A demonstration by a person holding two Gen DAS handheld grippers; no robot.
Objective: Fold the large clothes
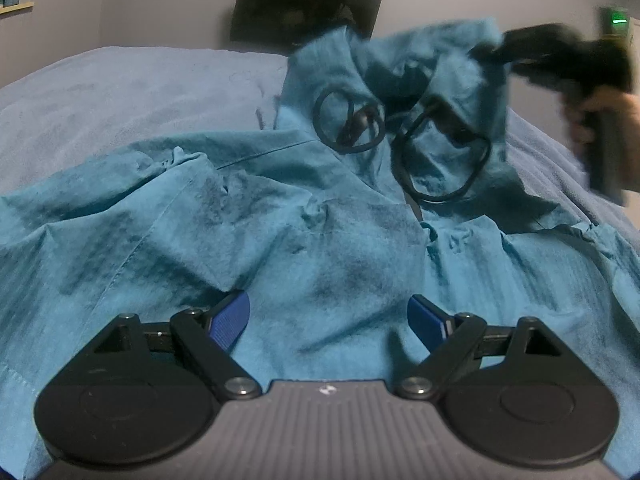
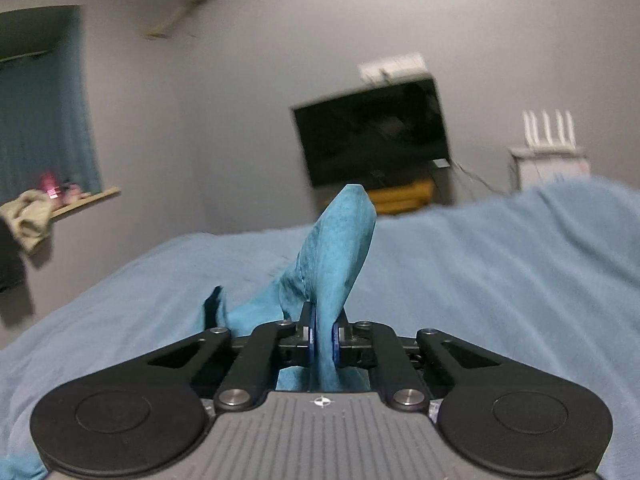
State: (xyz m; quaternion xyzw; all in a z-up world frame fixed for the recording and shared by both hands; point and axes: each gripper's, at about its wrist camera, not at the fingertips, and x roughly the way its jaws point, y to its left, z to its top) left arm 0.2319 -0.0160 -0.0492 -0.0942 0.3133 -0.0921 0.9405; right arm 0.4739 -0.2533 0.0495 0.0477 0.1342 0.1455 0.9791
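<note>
Teal garment [image 2: 336, 248] pinched in raised right tool [image 2: 324, 340], pointing near level.

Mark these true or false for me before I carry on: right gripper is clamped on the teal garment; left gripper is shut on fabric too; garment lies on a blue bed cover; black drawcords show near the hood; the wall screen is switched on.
1. The right gripper is clamped on the teal garment. True.
2. The left gripper is shut on fabric. False: its jaws stand wide apart over the cloth, holding nothing.
3. The garment lies on a blue bed cover. True.
4. Black drawcords show near the hood. True.
5. The wall screen is switched on. False: it is dark.
</note>
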